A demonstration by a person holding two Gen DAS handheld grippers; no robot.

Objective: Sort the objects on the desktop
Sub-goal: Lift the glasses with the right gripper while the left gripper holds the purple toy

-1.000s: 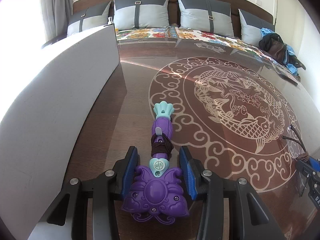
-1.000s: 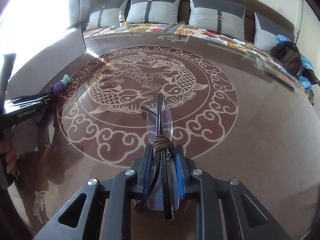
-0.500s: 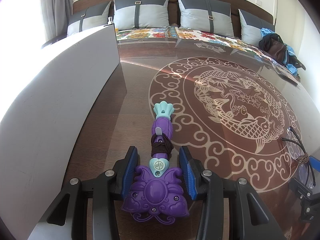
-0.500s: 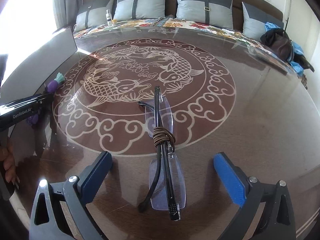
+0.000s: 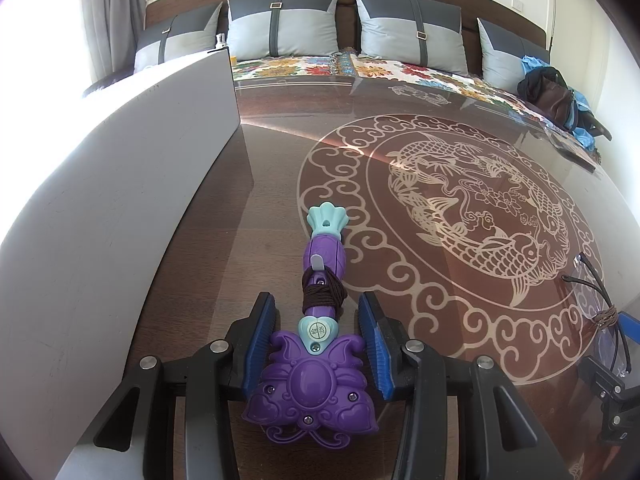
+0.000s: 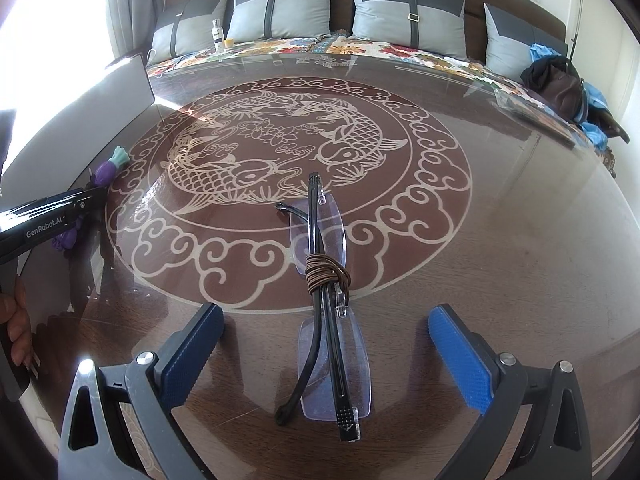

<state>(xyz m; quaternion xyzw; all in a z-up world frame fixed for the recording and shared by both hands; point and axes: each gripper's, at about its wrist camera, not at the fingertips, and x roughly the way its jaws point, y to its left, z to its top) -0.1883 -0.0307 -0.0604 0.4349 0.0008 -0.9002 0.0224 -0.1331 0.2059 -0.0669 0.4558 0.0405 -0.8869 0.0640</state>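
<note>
Left wrist view: the left gripper (image 5: 317, 334) is clamped on the purple toy wand (image 5: 316, 344), whose handle points to 12 o'clock over the table (image 5: 272, 216). The right gripper (image 6: 325, 344) has just opened wide; the folded glasses (image 6: 326, 300) lie loose between its jaws.

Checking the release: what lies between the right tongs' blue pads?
Right wrist view: folded rimless glasses with a brown cord wrap, lying on the glass tabletop, touching neither pad.
</note>
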